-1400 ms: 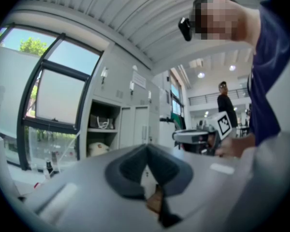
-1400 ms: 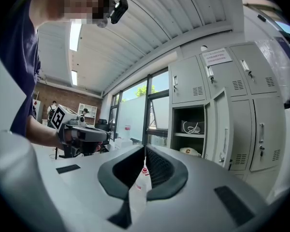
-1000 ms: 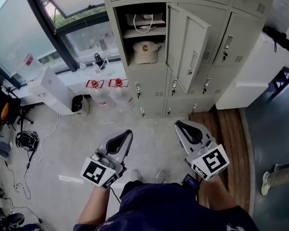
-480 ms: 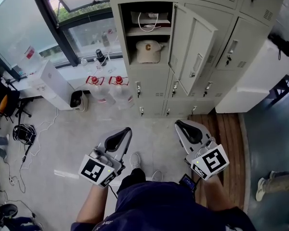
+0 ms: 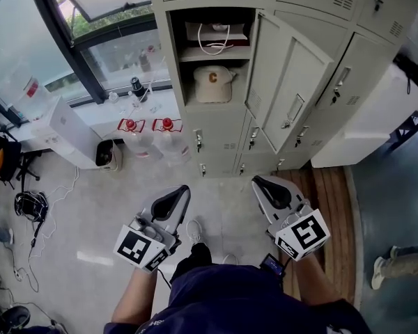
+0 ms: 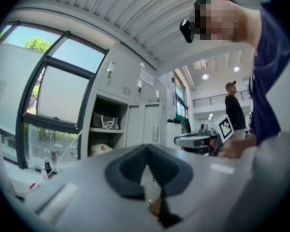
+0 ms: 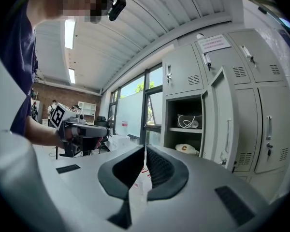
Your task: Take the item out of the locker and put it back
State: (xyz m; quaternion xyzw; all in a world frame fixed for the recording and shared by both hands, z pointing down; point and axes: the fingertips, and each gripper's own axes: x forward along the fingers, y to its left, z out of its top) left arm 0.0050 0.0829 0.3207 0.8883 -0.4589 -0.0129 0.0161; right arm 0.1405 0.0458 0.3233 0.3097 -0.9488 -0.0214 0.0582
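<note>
Cap (image 5: 212,83) crown-up, front outward, long axis sideways

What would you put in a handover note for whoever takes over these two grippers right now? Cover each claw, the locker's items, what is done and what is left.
Left claw: shut, empty, held low, pointing at the lockers.
Right claw: shut, empty, held beside it.
Locker: its door stands open. A cap lies on the lower shelf and a bag on the upper one.
Done: the door is open; nothing has been taken out.
Left: reach in, take an item out (probably the cap), then put it back on its shelf.
</note>
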